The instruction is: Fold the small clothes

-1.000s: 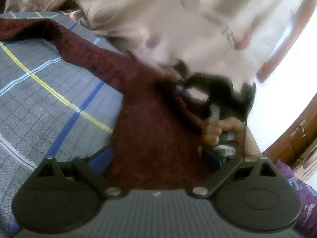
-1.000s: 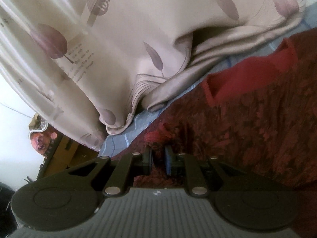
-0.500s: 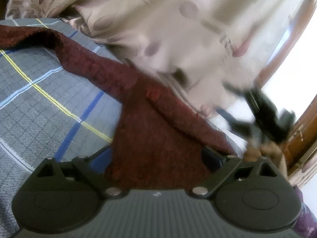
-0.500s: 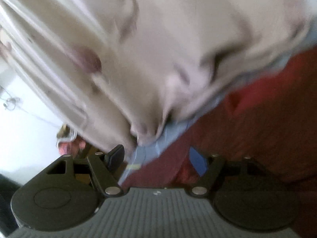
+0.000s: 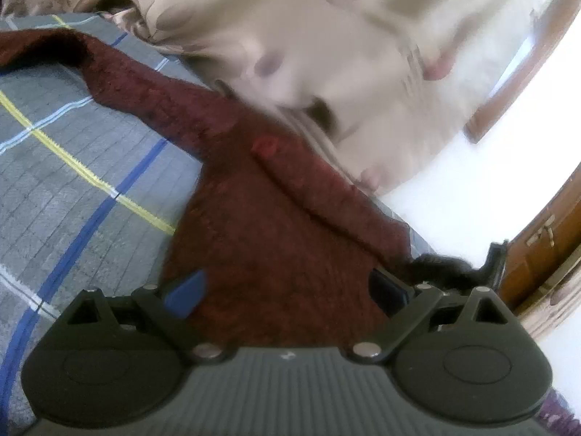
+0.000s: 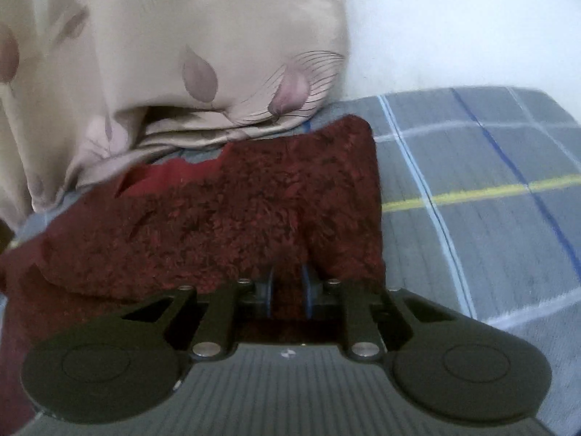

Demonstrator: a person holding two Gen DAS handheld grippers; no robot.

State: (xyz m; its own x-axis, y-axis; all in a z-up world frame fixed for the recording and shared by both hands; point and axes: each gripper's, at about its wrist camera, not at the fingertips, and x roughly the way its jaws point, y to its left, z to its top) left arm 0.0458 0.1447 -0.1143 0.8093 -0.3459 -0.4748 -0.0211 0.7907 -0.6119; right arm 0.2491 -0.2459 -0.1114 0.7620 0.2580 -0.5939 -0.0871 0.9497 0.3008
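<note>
The right hand-held gripper (image 6: 288, 290) has released the collar edge, shifted sideways, and its jaws are closing on the maroon garment (image 6: 225, 210). Left hand-held gripper (image 5: 285, 285) stands spread above it. Garment lies on the bed (image 5: 72, 181), partly folded; further folds remain.

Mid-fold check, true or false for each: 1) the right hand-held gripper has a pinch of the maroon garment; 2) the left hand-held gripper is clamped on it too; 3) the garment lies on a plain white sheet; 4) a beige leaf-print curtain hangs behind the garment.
1) True. The right hand-held gripper is closing, with a fold of the maroon garment between its pads.
2) False. The left hand-held gripper stands open over the garment.
3) False. It lies on a grey checked sheet with blue and yellow lines.
4) True. The beige leaf-print curtain hangs behind it.
</note>
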